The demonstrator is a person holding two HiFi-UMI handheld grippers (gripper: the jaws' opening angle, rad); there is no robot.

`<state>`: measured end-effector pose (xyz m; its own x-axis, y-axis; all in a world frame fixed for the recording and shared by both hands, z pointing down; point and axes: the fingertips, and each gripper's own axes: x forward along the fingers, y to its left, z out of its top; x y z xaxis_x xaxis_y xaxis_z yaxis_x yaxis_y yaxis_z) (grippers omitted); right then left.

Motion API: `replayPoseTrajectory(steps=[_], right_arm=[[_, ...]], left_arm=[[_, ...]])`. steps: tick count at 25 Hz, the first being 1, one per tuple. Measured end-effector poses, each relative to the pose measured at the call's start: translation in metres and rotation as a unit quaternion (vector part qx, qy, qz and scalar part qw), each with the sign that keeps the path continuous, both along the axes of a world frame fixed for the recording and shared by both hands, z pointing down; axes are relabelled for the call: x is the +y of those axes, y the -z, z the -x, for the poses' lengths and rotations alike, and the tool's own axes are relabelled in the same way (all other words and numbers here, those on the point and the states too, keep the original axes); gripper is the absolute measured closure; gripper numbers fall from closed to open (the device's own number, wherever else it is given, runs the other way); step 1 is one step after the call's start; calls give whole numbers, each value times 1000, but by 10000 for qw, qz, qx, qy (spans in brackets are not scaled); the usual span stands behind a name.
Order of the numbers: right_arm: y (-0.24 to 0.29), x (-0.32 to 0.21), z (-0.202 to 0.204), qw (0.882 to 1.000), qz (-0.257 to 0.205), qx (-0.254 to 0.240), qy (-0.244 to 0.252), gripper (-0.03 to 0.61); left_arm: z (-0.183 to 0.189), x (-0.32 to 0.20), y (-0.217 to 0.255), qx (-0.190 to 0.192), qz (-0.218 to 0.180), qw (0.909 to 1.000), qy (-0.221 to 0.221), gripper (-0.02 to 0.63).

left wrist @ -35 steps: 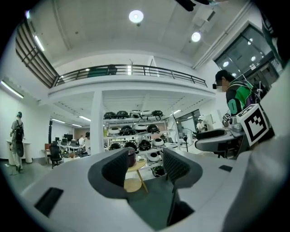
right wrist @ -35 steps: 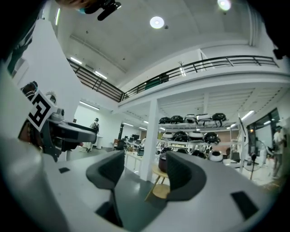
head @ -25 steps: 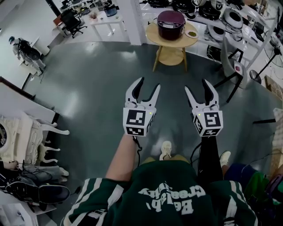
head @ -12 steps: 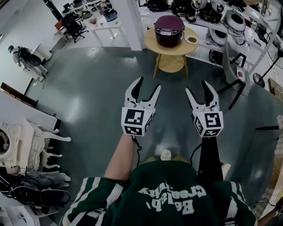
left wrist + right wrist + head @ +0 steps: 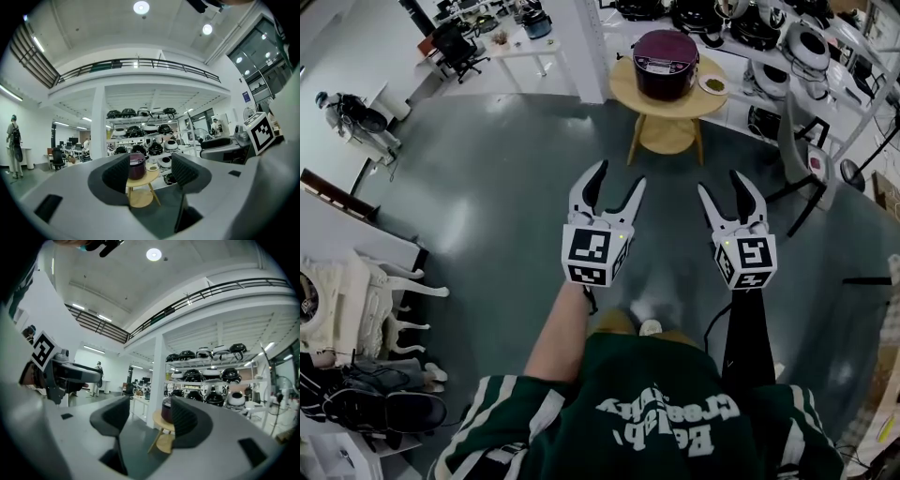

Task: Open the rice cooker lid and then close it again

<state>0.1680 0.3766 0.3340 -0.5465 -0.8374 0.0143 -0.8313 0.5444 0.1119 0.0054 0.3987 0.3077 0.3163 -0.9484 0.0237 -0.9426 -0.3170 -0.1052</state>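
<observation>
Nearer now to the far rice cooker [image 5: 666,64]: left gripper [image 5: 620,174] fingers just widened, right gripper [image 5: 719,181] fingers just narrowed, both apart and empty.

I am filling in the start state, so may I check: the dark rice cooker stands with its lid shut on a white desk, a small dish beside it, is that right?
Not quite: the rice cooker stands on a round wooden table, not a white desk, as the head view shows. Its lid is shut and the small dish lies beside it.
</observation>
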Motion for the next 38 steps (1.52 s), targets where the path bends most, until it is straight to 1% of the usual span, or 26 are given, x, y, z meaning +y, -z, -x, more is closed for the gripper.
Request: replayPoseTrajectory(steps=[5, 12, 15, 19, 24, 32, 38], right_arm=[[-10, -20, 14, 10000, 31, 62, -4, 304], [-10, -81, 44, 9999, -109, 117, -54, 305], [-10, -124, 53, 9997, -136, 138, -150, 307], [-12, -183, 72, 9997, -68, 144, -187, 307], [1, -254, 96, 9994, -68, 96, -319, 308], [1, -380, 127, 9977, 91, 343, -569, 308], [-11, -452, 146, 9958, 293, 533, -686, 314]], left_arm=[[15, -19, -4, 13, 2, 10000, -13, 348], [43, -83, -4, 40, -128, 9999, -88, 348], [52, -128, -4, 38, -200, 9996, -177, 348], [68, -190, -9, 107, -128, 9995, -271, 348], [82, -270, -2, 139, -113, 9981, -584, 348], [104, -409, 2, 203, -39, 9940, -1074, 348], [108, -485, -6, 171, 54, 9892, -1455, 348]])
